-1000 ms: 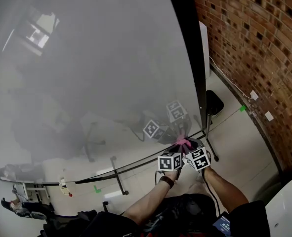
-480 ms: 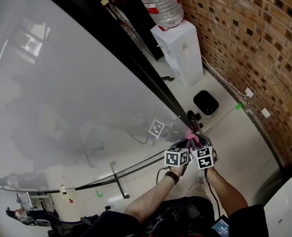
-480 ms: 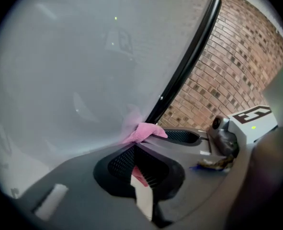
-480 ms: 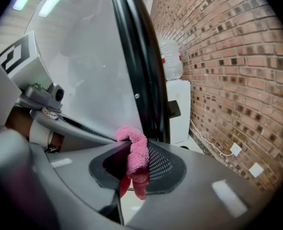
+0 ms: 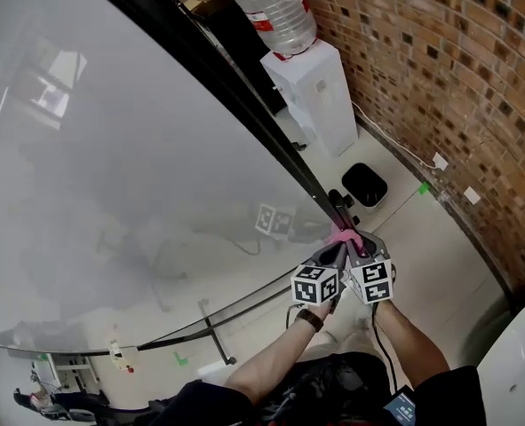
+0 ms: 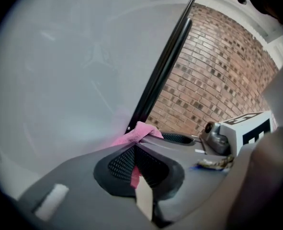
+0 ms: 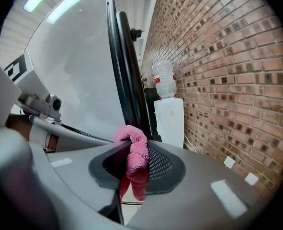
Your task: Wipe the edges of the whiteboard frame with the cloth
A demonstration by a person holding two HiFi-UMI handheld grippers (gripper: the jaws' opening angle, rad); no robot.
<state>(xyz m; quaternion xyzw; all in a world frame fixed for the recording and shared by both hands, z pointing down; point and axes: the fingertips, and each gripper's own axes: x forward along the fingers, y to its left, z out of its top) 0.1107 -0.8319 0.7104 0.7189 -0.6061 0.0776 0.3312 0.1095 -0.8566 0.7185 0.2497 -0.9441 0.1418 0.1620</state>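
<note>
The pink cloth (image 5: 346, 238) is bunched between both grippers, pressed against the lower end of the whiteboard's black right frame edge (image 5: 244, 105). My left gripper (image 5: 337, 250) and right gripper (image 5: 356, 248) meet tip to tip, each shut on the cloth. In the left gripper view the cloth (image 6: 139, 131) pokes out of the closed jaws just below the frame (image 6: 163, 66). From the right gripper (image 7: 131, 147) the cloth (image 7: 137, 152) hangs out of the jaws beside the frame (image 7: 129, 80). The whiteboard surface (image 5: 129, 167) fills the left.
A white water dispenser (image 5: 311, 96) with a bottle (image 5: 271, 7) stands behind the board against the brick wall (image 5: 440, 87). A black bin (image 5: 366, 185) sits on the floor near the board's foot. A white seat edge (image 5: 520, 371) shows at the lower right.
The head view has swung round, so the frame now runs diagonally and the water dispenser shows. Both grippers stay together, shut on the cloth, at the frame's lower end.
</note>
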